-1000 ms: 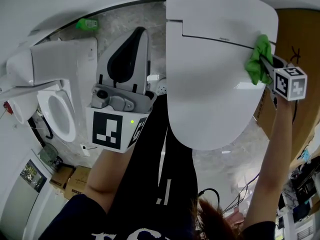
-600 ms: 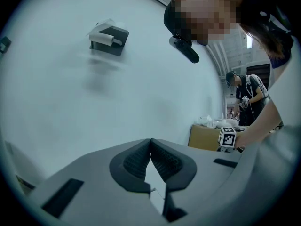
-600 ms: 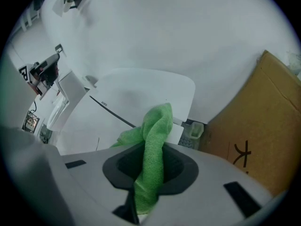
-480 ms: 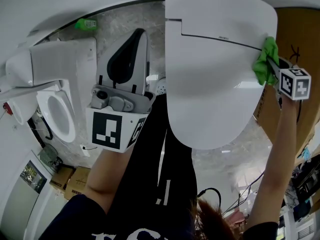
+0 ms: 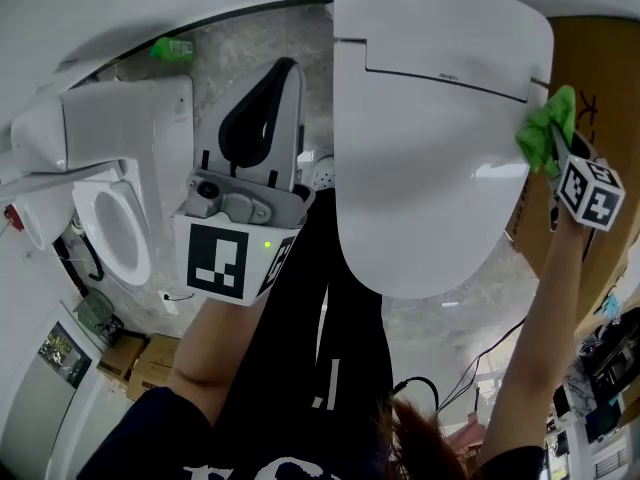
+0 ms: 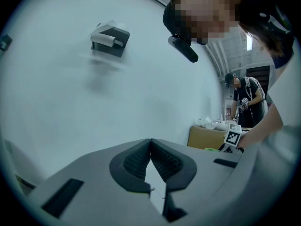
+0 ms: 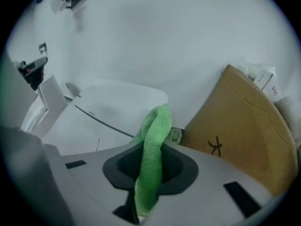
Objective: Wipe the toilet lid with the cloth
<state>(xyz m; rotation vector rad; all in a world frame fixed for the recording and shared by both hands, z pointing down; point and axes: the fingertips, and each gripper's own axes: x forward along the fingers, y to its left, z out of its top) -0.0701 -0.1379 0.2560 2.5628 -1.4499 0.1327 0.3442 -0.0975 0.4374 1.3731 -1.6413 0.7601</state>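
The white toilet lid (image 5: 430, 148) fills the middle of the head view, closed, with a thin dark seam running across its far part. The green cloth (image 5: 545, 133) sits at the lid's right edge, just on the near side of that seam's right end. It seems to touch the rim there, though the angle makes contact hard to confirm.

The right gripper (image 5: 556, 140) is clamped on the cloth. In the right gripper view the cloth (image 7: 151, 154) runs as a bunched strip between the two dark pads and sticks out past the tips toward the lid (image 7: 113, 107). The gripper's marker cube (image 5: 592, 193) hangs just right of the lid, off its surface. A cardboard box (image 7: 240, 121) stands right of the toilet, close to the cloth.

The left gripper (image 5: 283, 68) is held left of the lid, apart from it, pointing toward the far side. In the left gripper view its jaws meet at the tips with nothing between them, facing a pale wall (image 6: 94, 93).

A second toilet (image 5: 110, 218), its bowl open, stands at the left, well apart from the lid. A small green thing (image 5: 175, 48) lies on the floor beyond it.
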